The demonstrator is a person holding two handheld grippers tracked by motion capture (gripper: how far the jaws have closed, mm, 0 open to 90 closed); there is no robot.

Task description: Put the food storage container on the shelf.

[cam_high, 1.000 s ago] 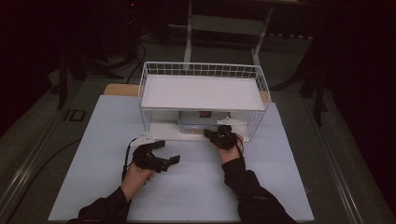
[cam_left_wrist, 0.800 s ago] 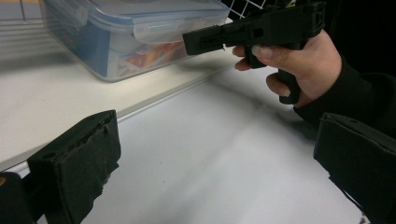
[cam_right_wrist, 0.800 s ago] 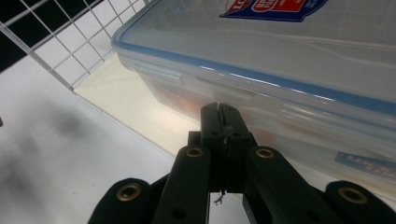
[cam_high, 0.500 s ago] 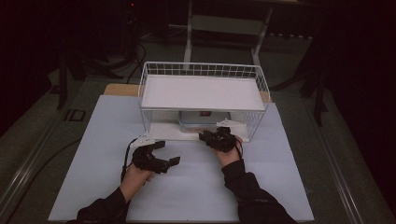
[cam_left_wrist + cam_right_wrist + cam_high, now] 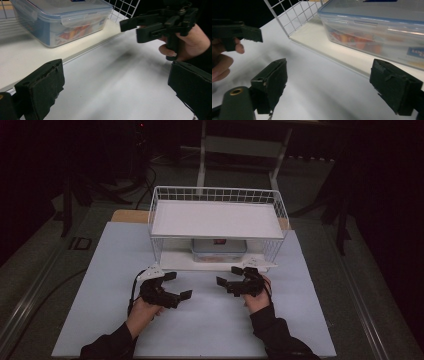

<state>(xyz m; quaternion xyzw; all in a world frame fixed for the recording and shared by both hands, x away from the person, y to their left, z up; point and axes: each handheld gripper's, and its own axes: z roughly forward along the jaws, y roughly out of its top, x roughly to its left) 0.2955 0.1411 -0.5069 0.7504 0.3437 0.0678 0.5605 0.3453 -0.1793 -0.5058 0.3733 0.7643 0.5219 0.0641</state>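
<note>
A clear plastic container point(image 5: 218, 248) with a blue-rimmed lid holds colourful contents and stands on the lower shelf of a white wire rack point(image 5: 215, 220). My left gripper point(image 5: 178, 285) is open over the white table mat, just in front of the rack's left corner. Its jaws point right. My right gripper point(image 5: 229, 275) is open too, in front of the lower shelf, with its jaws pointing left. The two grippers face each other, apart. In the left gripper view, the container point(image 5: 62, 20) lies ahead to the left and the right gripper point(image 5: 160, 22) is opposite. The right gripper view has the container point(image 5: 382, 27) close on the right.
The rack's top shelf point(image 5: 215, 218) is a bare white board with a wire rim. The lower shelf's front edge point(image 5: 200, 265) juts out over the white mat point(image 5: 210, 320). Dark floor and stand legs surround the table.
My right gripper has drawn back a little from the shelf front toward the person and turned its jaws leftward. The left gripper has barely moved.
</note>
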